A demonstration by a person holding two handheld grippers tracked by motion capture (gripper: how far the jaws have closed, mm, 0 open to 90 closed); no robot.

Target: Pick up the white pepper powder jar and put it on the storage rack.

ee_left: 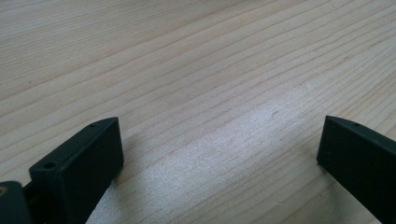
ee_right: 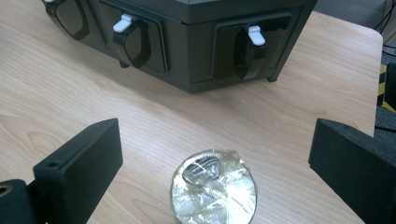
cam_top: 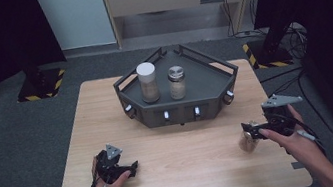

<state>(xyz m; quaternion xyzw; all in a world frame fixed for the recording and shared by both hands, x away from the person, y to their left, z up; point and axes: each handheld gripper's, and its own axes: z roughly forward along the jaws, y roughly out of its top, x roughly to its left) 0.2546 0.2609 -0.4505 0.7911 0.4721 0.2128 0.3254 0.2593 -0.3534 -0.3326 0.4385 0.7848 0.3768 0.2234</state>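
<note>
A small glass jar (cam_top: pixel 248 142) with a shiny foil-like top (ee_right: pixel 214 186) stands on the wooden table (cam_top: pixel 192 170) at the right. My right gripper (cam_top: pixel 250 128) hovers just over it, open; in the right gripper view (ee_right: pixel 215 140) its jaws stand wide on either side of the jar's top without touching. My left gripper (cam_top: pixel 133 167) rests low at the table's front left, open, with bare wood between its jaws (ee_left: pixel 219 140). A dark grey angular rack (cam_top: pixel 206 98) at the table's back carries a white-lidded jar (cam_top: pixel 148 82) and a silver-lidded jar (cam_top: pixel 177 82).
The rack's front wall (ee_right: pixel 196 56) has white levers and dark round knobs facing me. Black stands with yellow-black striped bases (cam_top: pixel 41 85) sit on the floor on both sides, and cables (cam_top: pixel 293 43) trail at the right. A cabinet (cam_top: pixel 175 1) stands behind.
</note>
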